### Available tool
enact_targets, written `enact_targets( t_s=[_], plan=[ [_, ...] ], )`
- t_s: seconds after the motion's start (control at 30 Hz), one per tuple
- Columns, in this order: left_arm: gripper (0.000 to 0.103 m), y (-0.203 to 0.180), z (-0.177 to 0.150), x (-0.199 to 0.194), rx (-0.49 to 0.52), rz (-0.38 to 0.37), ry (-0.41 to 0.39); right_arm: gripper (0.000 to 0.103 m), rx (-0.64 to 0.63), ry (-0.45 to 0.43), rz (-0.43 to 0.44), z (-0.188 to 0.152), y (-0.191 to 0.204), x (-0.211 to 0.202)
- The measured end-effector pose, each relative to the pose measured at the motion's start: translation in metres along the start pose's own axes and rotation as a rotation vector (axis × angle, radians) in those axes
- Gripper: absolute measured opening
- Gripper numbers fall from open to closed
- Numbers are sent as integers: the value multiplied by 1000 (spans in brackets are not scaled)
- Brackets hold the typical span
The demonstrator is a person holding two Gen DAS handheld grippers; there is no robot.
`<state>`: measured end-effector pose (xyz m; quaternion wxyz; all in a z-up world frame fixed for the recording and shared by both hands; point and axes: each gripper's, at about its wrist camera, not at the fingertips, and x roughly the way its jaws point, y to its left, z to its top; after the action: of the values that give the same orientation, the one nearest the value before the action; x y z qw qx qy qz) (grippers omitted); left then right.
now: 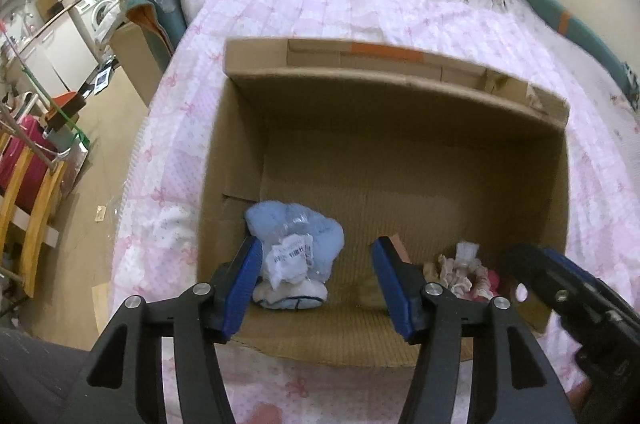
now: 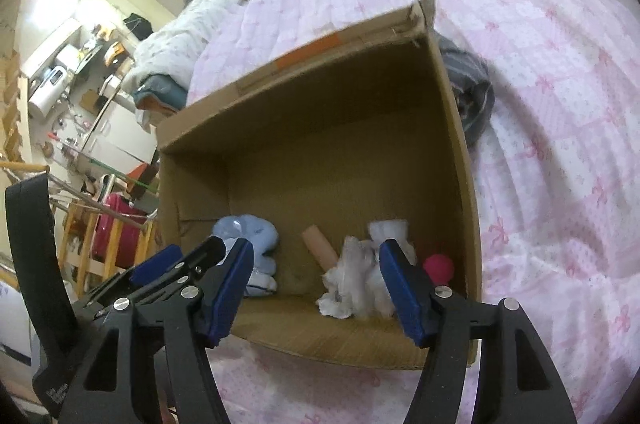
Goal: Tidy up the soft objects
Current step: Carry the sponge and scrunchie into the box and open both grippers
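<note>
An open cardboard box (image 1: 384, 92) sits on a bed covered with a pink quilt (image 1: 440, 20), and both tools hang over its near edge pointing down into it. The left tool (image 1: 316, 288) stands open with nothing between its blue pads, a pale blue plush toy (image 1: 296, 236) lying on the box floor just beside its left finger. The right tool (image 2: 316, 292) is open too, gripping nothing, with a white fluffy bundle (image 2: 356, 284) and a pink ball (image 2: 439, 266) lying in the near right corner
</note>
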<state>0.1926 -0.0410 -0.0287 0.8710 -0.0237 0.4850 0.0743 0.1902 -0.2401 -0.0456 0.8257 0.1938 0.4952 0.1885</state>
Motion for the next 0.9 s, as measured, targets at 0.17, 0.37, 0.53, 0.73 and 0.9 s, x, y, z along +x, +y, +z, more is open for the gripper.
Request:
enact_targets(
  t_s=[0.17, 0.37, 0.53, 0.73, 0.9],
  plan=[
    [54, 11, 2, -28, 17, -5, -76, 69, -47, -123, -3, -1, 11, -33],
    [68, 31, -6, -64, 36, -75, -149, 76, -63, -219, -36, -10, 14, -63],
    [76, 48, -19, -88, 61, -112, -185, 77, -84, -243, -87, -18, 19, -76],
    [89, 62, -48, -104, 113, -148, -224, 85, -153, -242, -172, -44, 34, -84],
    [95, 73, -73, -112, 115, -187, -258, 103, -193, -254, -256, -66, 47, -87]
  ],
)
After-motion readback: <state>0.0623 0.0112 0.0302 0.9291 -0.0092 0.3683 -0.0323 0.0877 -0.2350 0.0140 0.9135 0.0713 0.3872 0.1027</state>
